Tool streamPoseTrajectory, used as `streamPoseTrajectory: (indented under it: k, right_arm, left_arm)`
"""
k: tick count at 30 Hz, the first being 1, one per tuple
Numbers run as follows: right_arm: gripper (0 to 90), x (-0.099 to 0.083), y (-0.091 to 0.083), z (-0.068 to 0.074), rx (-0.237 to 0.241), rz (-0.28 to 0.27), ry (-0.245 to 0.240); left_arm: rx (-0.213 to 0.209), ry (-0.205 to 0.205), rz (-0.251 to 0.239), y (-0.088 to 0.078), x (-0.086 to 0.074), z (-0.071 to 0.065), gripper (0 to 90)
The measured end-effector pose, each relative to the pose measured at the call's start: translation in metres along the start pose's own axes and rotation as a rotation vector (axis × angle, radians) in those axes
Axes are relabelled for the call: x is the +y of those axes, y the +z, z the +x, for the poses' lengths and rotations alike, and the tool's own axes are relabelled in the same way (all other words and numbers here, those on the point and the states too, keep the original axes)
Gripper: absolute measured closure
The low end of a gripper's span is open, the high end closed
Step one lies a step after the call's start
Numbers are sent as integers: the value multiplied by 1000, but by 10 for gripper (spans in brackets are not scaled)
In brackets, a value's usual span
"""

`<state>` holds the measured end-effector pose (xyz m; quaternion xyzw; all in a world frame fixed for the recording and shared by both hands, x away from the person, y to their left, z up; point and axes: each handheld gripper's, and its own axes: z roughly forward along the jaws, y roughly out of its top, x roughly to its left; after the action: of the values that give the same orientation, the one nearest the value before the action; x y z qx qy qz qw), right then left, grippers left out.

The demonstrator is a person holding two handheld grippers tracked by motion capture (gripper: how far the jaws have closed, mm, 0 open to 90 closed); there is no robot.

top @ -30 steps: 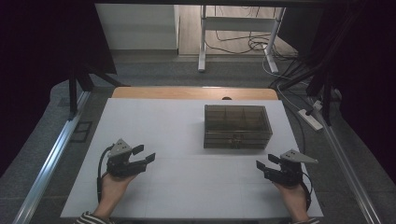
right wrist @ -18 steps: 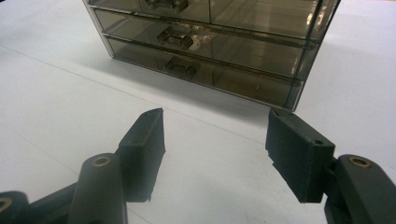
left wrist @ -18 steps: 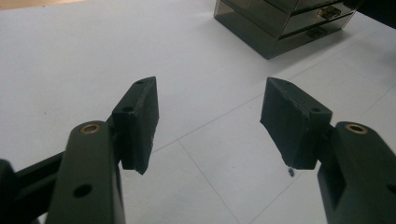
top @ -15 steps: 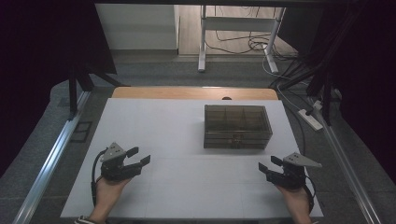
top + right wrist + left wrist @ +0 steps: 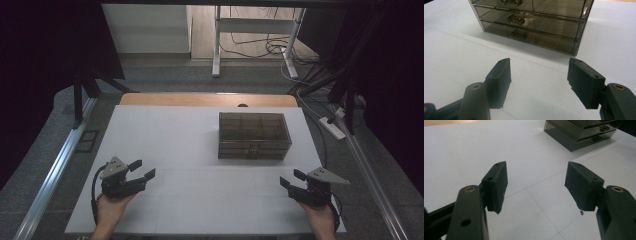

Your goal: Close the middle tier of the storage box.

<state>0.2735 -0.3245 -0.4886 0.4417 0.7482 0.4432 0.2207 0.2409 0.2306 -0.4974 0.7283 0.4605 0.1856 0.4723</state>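
A smoky translucent drawer box (image 5: 254, 135) with three shallow drawers stands on the white table (image 5: 190, 140), right of centre. My left gripper (image 5: 142, 169) rests low at the near left, held by a hand and pointing right, toward the far side. Its jaws have just been opening, and they stand wide with nothing between them (image 5: 536, 177); the box (image 5: 584, 131) lies far ahead to its right. My right gripper (image 5: 291, 178) sits at the near right, open and empty (image 5: 539, 75), and faces the drawer fronts (image 5: 531, 22) a short way off.
A wooden strip (image 5: 205, 99) runs along the table's far edge. A metal rail (image 5: 55, 170) lies along the left side, another on the right. A power strip (image 5: 334, 127) and cables lie on the floor at the right. A small dark speck (image 5: 581, 212) sits on the table.
The left hand and gripper have slid left and toward the near edge, and its jaws look slightly wider. The right gripper has barely moved.
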Motion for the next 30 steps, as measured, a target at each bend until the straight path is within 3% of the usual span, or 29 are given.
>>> streamPoseTrajectory:
  k: [30]
  right_arm:
    - [319, -14, -16, -1, -23, -31, 17]
  left_arm:
    - [46, -16, -31, -16, -20, 7, 325]
